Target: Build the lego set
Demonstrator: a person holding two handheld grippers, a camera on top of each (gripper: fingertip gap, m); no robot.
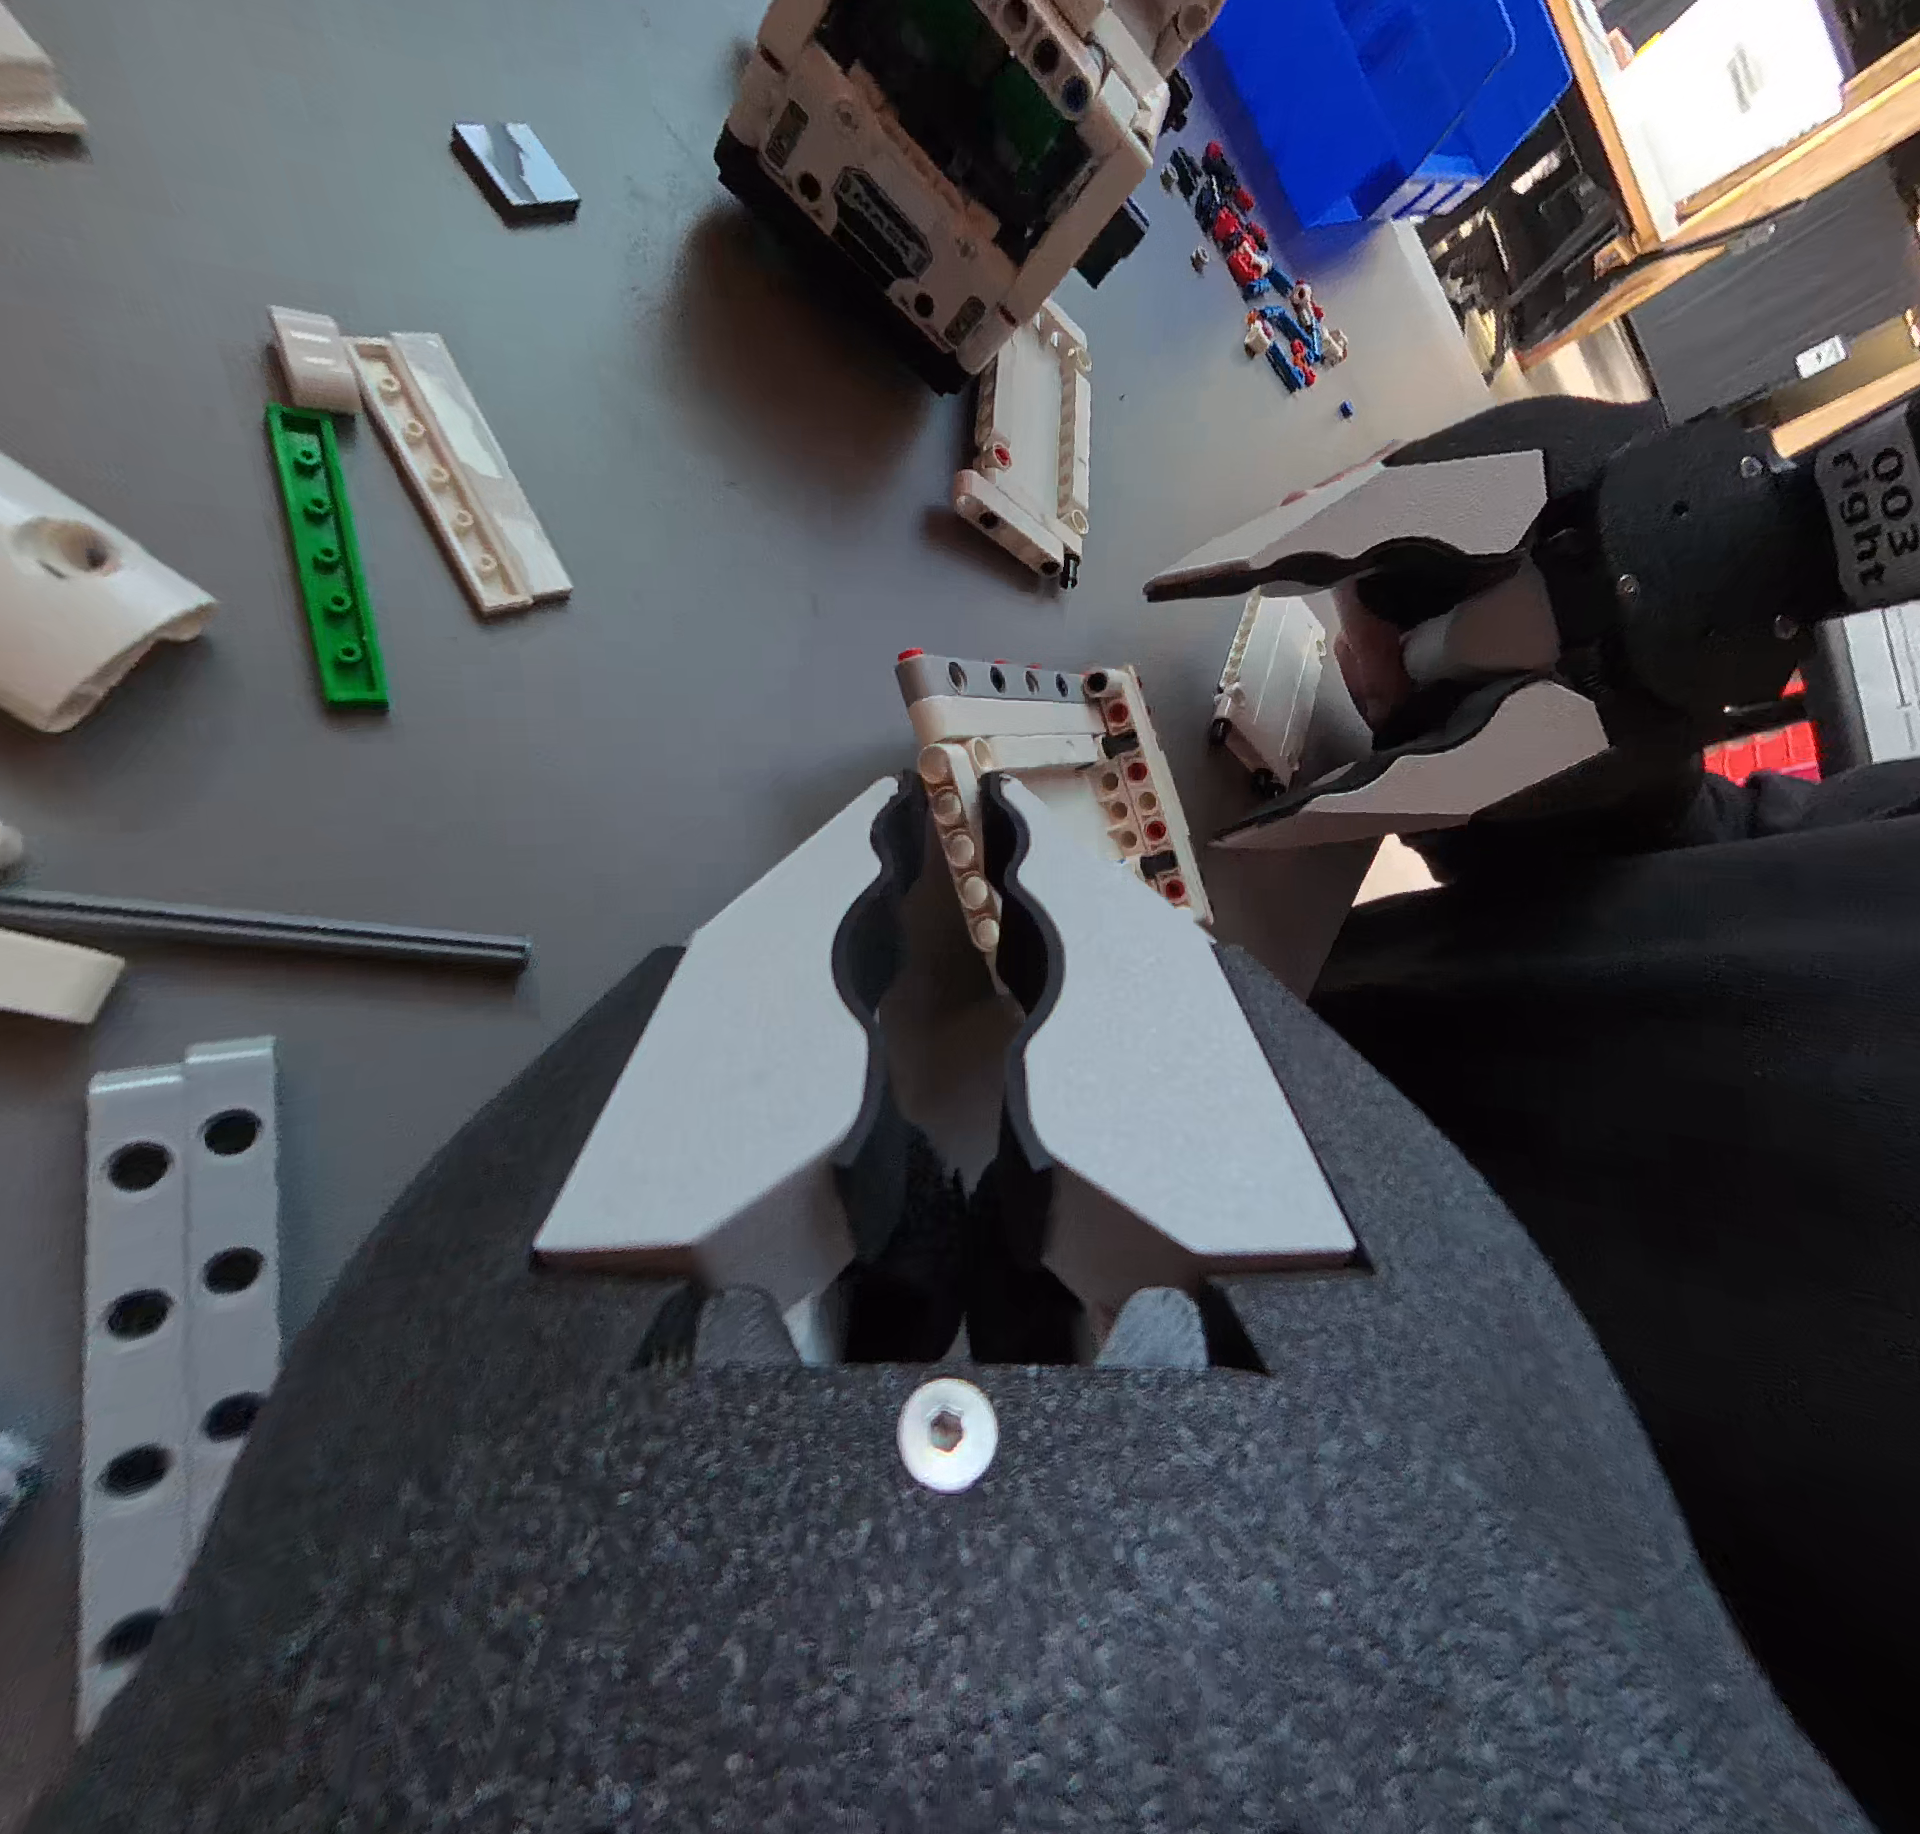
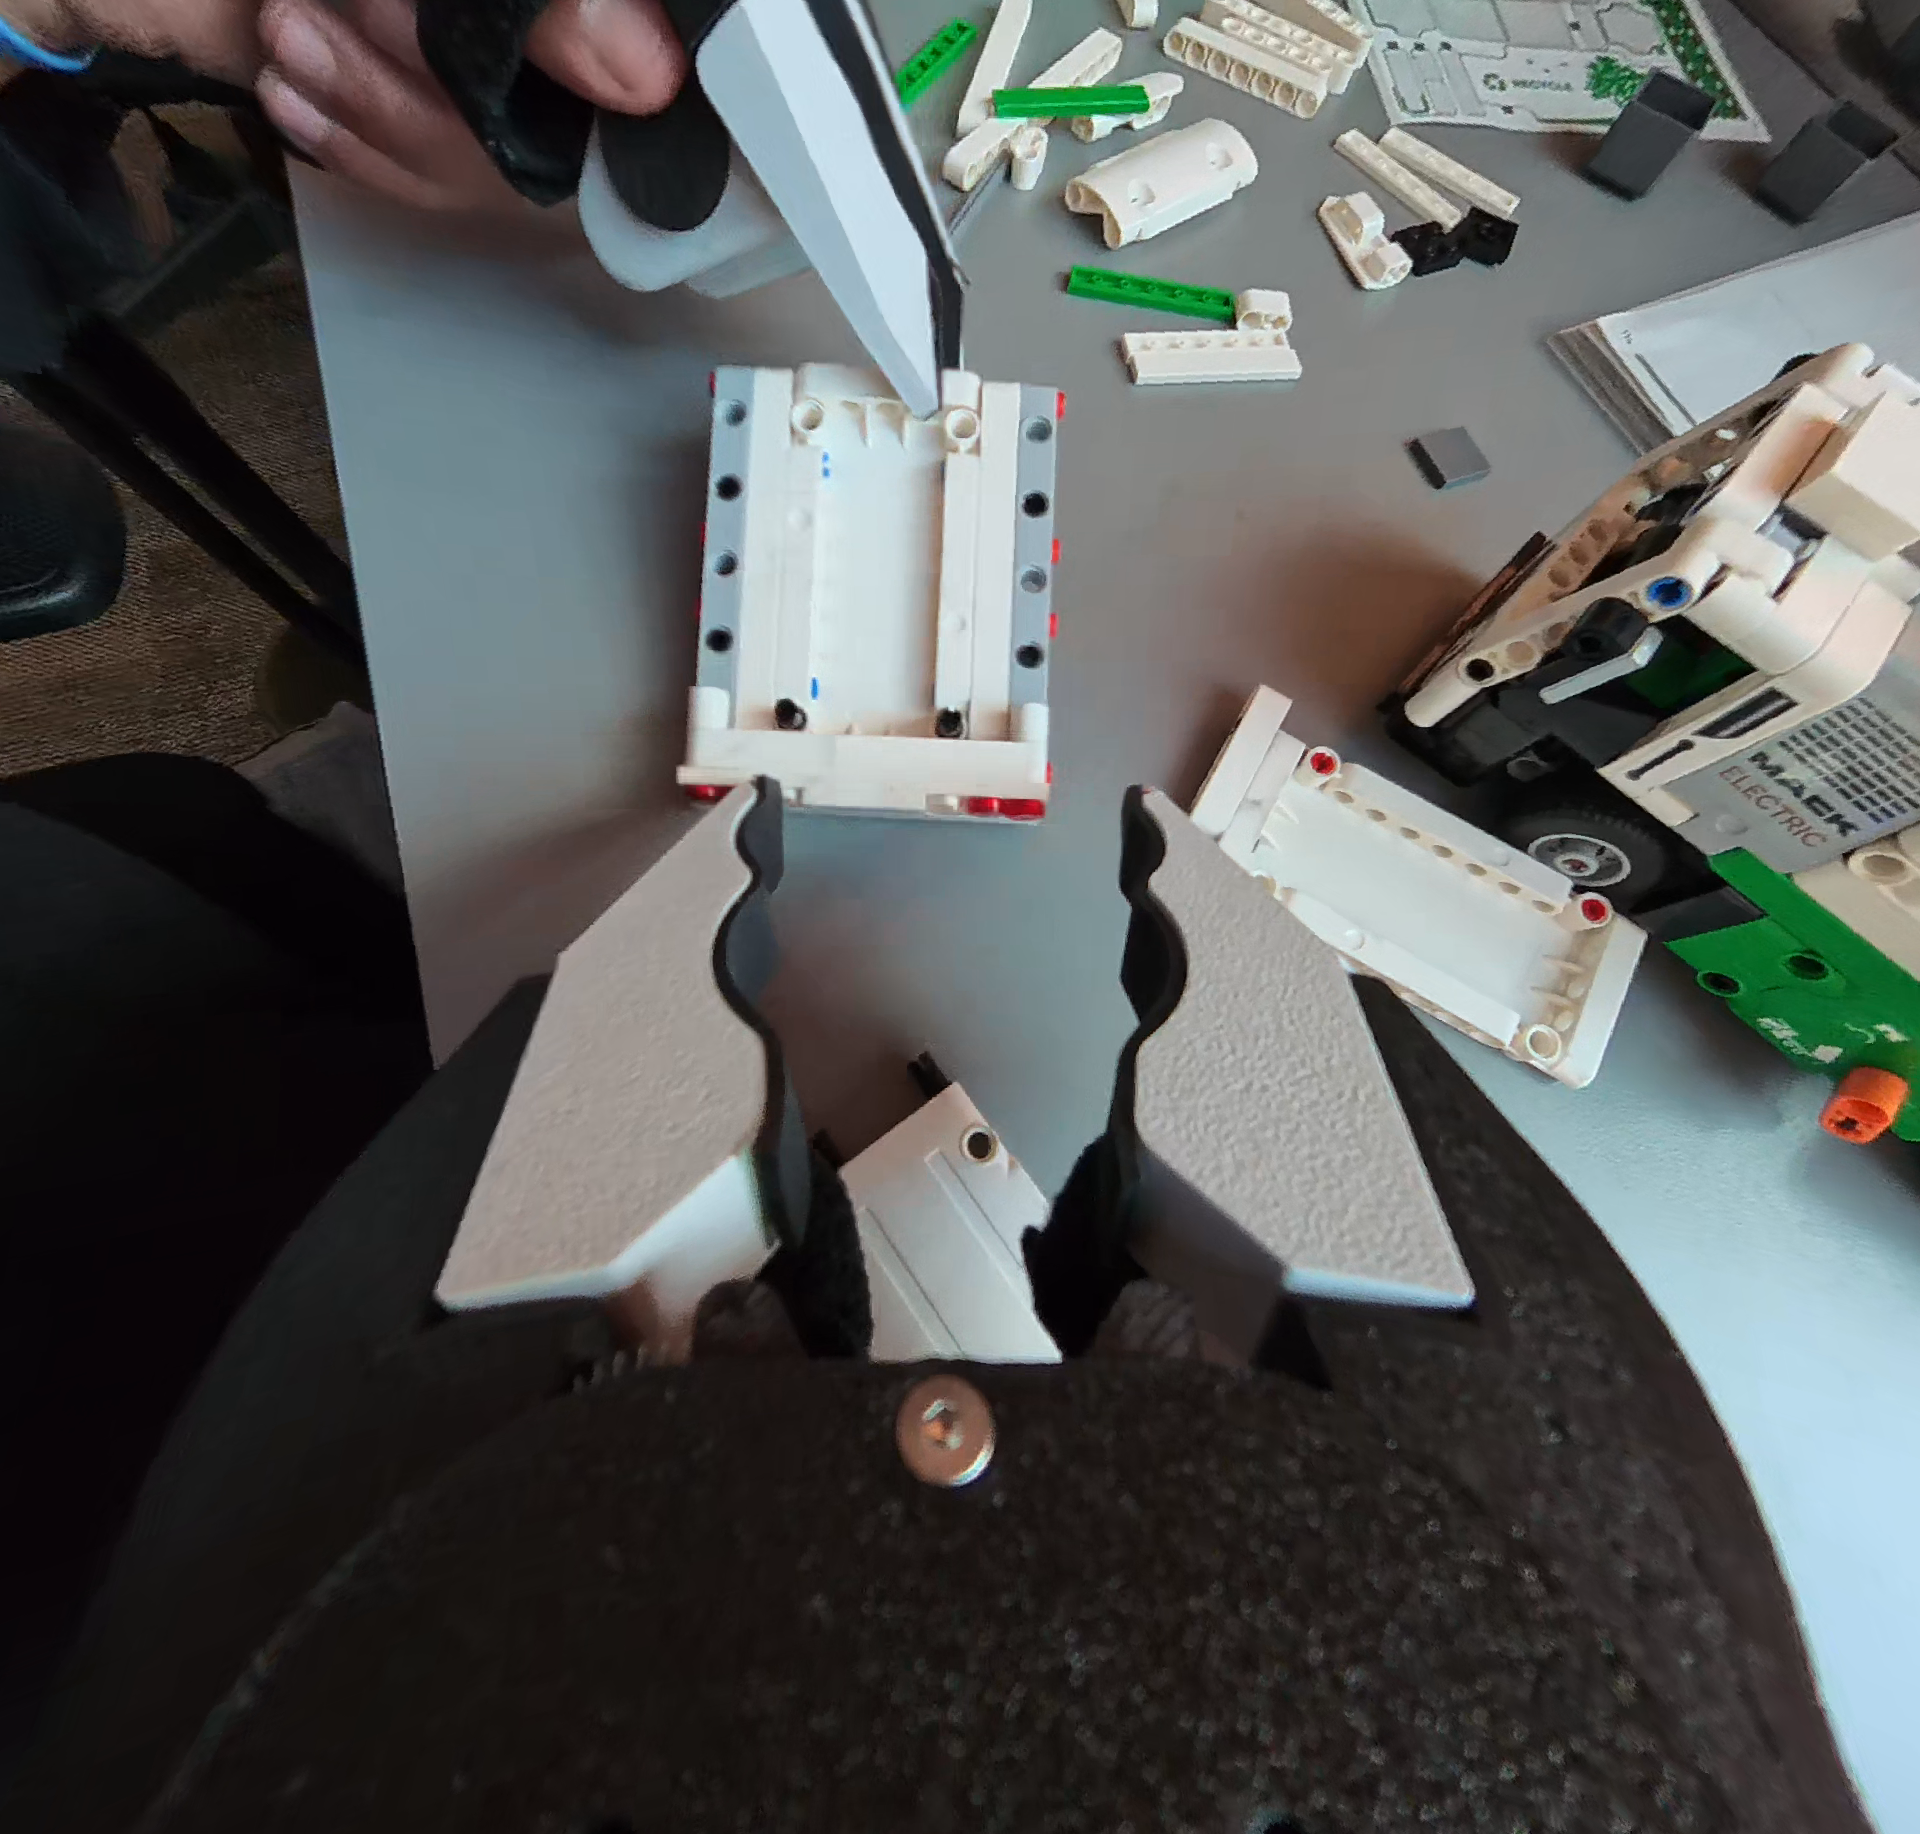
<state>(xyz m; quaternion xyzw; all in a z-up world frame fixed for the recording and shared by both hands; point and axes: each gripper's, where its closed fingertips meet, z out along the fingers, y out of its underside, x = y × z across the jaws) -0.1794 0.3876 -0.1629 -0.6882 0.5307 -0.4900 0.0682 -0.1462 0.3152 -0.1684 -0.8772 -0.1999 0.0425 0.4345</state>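
My left gripper (image 1: 951, 797) is shut on a white holed beam (image 1: 961, 849) at the edge of a white and grey box assembly with red pins (image 1: 1039, 719). In the right wrist view the left gripper (image 2: 935, 382) comes down onto the far edge of the assembly (image 2: 878, 579), which rests on the grey table. My right gripper (image 2: 951, 808) is open, with its fingertips just short of the assembly's near edge and touching nothing. It also shows in the left wrist view (image 1: 1184, 714), to the right of the assembly. A white panel piece (image 2: 945, 1234) lies on the table beneath its fingers.
A second white panel (image 2: 1423, 901) lies right of my right gripper. A white and green toy truck (image 2: 1714, 662) stands farther right. Loose white beams, a green plate (image 1: 327, 558) and a grey tile (image 2: 1447, 457) are scattered about. The table's edge (image 2: 343, 537) runs at the left. A blue bin (image 1: 1382, 49) stands behind. Spacing between my two grippers at the tips: around 9 centimeters.
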